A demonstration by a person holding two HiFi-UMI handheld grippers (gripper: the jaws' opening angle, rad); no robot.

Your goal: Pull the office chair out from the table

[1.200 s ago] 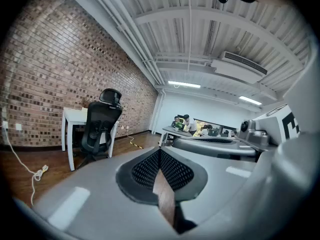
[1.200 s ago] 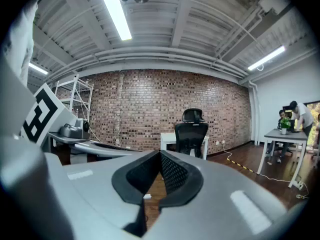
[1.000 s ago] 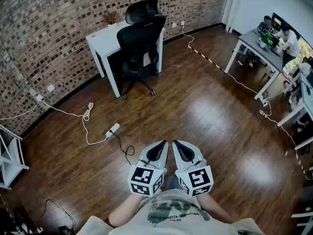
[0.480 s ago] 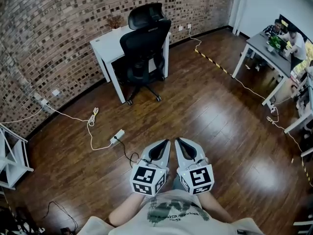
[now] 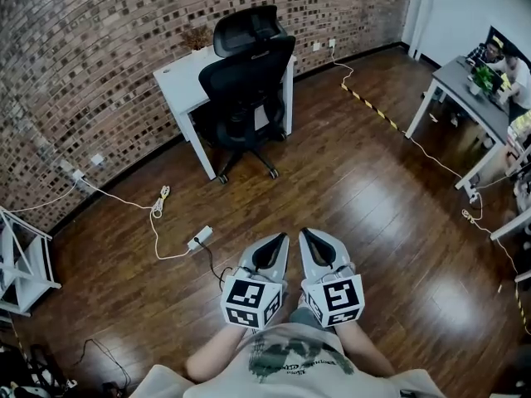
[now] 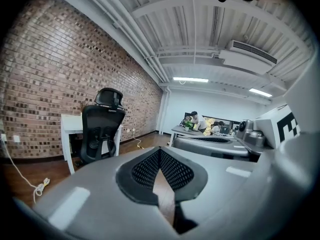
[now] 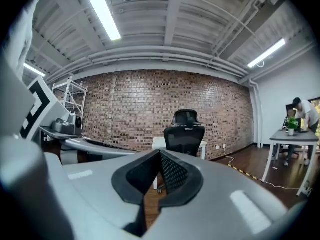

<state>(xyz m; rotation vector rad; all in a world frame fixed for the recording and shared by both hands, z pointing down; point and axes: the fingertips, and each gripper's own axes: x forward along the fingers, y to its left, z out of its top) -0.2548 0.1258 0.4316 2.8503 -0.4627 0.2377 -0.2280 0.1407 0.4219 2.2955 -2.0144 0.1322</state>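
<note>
Standing well beyond both jaws: office chair (image 5: 247, 80).

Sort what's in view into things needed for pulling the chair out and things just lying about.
For the job: office chair, white table, left gripper, right gripper, both shut and empty.
Lying about: power strip, grey desk, striped floor tape.

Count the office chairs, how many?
1: the black office chair pushed in at the white desk by the brick wall. Others may be hidden beyond the gray desk.
</note>
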